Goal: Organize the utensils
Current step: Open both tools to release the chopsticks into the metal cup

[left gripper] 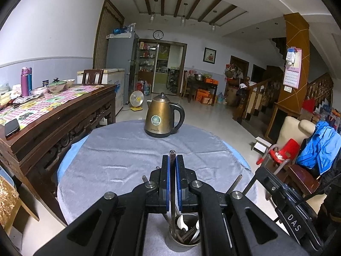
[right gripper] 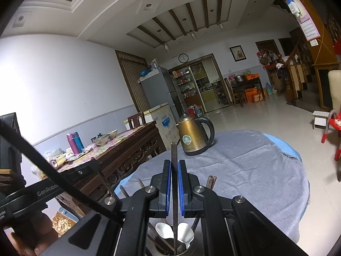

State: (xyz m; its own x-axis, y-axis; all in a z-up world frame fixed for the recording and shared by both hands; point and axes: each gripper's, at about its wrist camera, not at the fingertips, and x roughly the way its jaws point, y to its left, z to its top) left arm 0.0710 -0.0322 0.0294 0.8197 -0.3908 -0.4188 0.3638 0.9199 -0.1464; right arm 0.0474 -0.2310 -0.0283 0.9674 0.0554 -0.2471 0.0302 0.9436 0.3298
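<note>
My left gripper [left gripper: 172, 162] is shut on a thin dark chopstick [left gripper: 172, 155] that stands upright, its lower end in a steel utensil cup [left gripper: 185, 234]. The cup holds white spoons [left gripper: 182, 221] and several dark chopsticks. My right gripper [right gripper: 174, 166] is shut on another thin dark chopstick [right gripper: 174, 149], also upright, its lower end in the same cup [right gripper: 170, 249] beside white spoons [right gripper: 164, 230]. Both grippers hover just above the cup. The right gripper's body shows at the right of the left wrist view [left gripper: 287, 204].
The cup stands near the front edge of a round table under a grey cloth [left gripper: 127, 155]. A bronze electric kettle [left gripper: 163, 117] stands at the far side. A wooden sideboard [left gripper: 59, 115] with bowls and bottles is left; a red chair [left gripper: 281, 151] is right.
</note>
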